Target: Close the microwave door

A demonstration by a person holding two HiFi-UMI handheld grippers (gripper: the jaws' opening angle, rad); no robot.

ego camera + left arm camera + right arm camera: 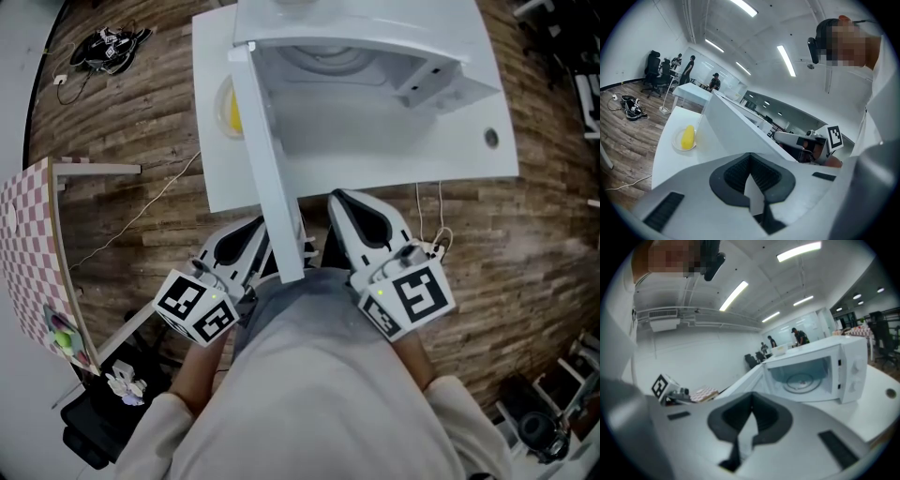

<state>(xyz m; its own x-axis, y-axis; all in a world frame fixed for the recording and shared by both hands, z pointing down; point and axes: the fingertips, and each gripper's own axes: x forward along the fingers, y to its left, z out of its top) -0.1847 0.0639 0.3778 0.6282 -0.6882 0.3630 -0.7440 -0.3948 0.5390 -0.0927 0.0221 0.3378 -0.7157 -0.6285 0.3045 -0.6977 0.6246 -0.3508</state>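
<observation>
Head view: the microwave [375, 103] was seen on the white table [217, 183] with its door [267, 159] swung fully open toward the person, the free end of the door reaching past the table's near edge. The left gripper [246, 242] was held just to the left of that free end and was partly covered by it; whether they touched could not be told. The right gripper [345, 202] was held near the door's right side, apart from it, below the open cavity. A plate [225, 105] carrying a yellow food item [235, 114] was set on the table to the left of the door.

In the left gripper view the fingers [733, 173] were seen pressed together with nothing held, and the door's white panel was seen beyond and above them, not between them.

In the right gripper view the fingers [766, 416] were likewise closed on nothing. The open cavity with its glass turntable [799, 380] was seen beyond them to the right, well clear of them.
</observation>
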